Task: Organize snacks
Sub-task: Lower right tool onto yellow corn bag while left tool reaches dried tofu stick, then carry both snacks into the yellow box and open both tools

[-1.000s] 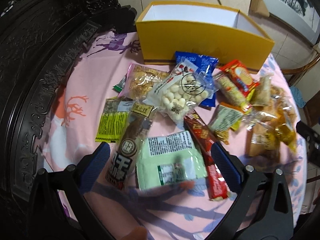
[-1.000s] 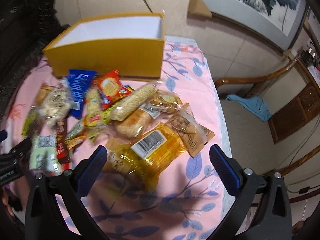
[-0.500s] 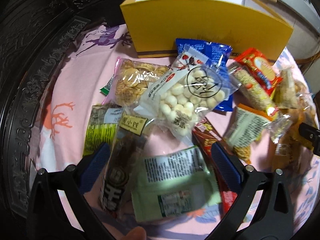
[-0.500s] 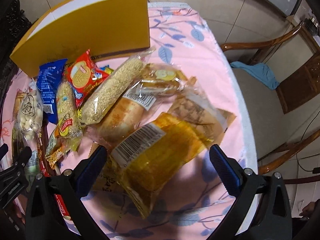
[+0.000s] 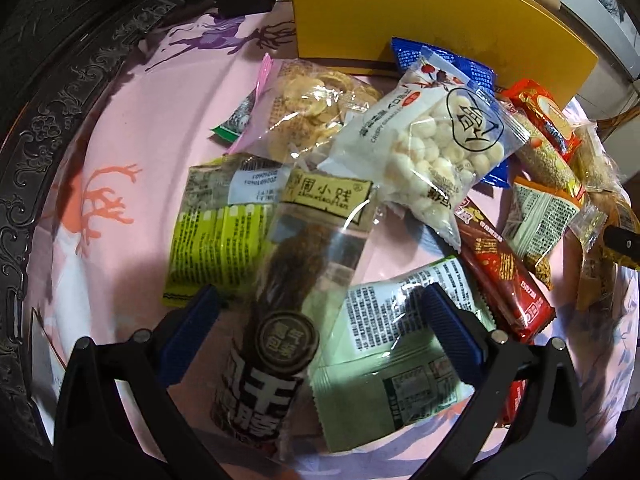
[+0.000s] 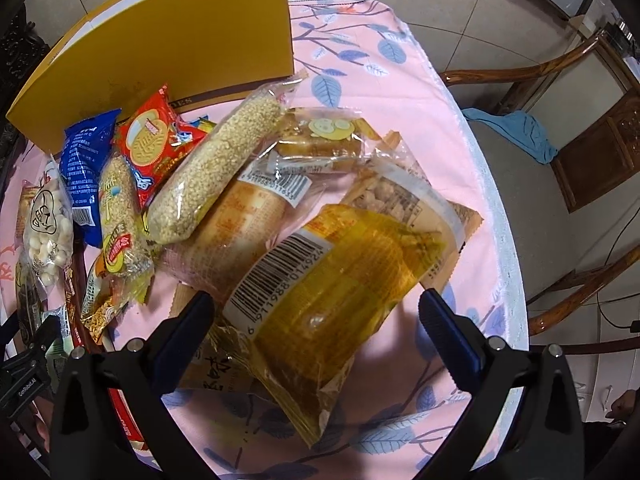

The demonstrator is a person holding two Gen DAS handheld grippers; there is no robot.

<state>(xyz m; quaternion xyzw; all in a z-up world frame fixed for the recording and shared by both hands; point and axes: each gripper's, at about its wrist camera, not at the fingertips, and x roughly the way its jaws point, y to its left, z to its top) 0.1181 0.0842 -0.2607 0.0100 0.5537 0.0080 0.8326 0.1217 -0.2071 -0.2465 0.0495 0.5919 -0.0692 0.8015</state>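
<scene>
Several snack packets lie on a pink tablecloth (image 5: 120,128) in front of a yellow box (image 5: 420,20). My left gripper (image 5: 316,304) is open and low over a long dark packet (image 5: 292,280) and a pale green packet (image 5: 400,352). A white packet of round balls (image 5: 432,144) lies beyond them. My right gripper (image 6: 316,308) is open and low over a yellow packet with a barcode (image 6: 332,292). The yellow box also shows in the right wrist view (image 6: 168,52).
A red bar packet (image 5: 504,272) lies right of the green one. A sesame stick packet (image 6: 216,168) and a bread packet (image 6: 240,236) lie past the yellow packet. A carved dark wood frame (image 5: 48,112) runs along the left. A wooden chair (image 6: 580,140) stands right of the table.
Both grippers have come down and forward over the snacks. The left one now straddles the dark packet and green packet. The right one now straddles the yellow packet.
</scene>
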